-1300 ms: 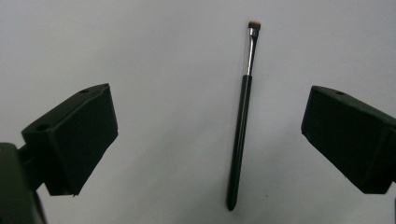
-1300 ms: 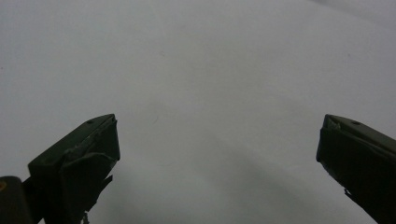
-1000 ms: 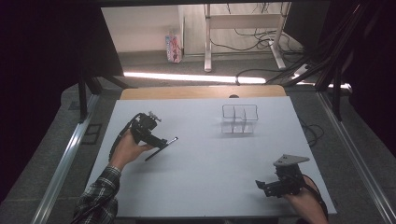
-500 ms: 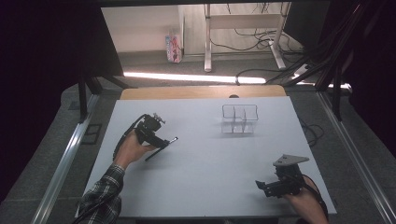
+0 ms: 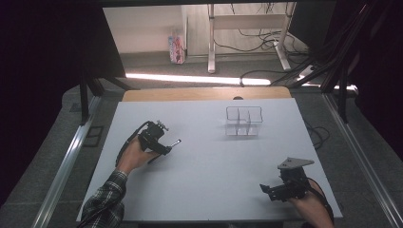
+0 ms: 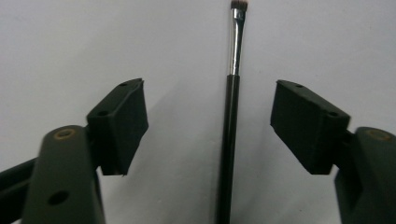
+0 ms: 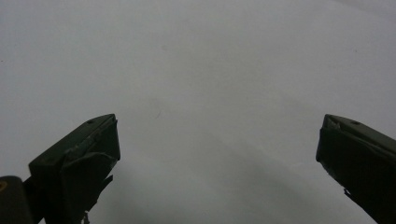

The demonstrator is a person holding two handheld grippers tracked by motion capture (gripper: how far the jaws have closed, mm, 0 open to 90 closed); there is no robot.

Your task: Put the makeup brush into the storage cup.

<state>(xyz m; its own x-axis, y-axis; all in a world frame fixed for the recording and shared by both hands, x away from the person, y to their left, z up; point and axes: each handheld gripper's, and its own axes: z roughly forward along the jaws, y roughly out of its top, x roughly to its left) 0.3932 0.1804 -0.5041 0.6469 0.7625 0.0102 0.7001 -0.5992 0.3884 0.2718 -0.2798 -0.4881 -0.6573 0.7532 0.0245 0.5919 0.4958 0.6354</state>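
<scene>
Black-handled brush point(image 6: 229, 140) lies on white tabletop point(image 5: 214, 166) between my left claw's point(image 6: 208, 121) pads; jaws just closing, not yet touching. Right claw point(image 7: 217, 154) wide, empty.

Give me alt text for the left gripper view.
A thin black-handled brush with a silver ferrule lies on a white table between the left gripper's two black jaws, which have just been closing but do not touch it.

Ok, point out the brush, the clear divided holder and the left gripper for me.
brush point(image 6: 229, 140), left gripper view, on the black handle between the jaws.
clear divided holder point(image 5: 244, 121), high view, on its middle partition.
left gripper point(image 5: 161, 146), high view, between its fingertips, over the brush.
</scene>
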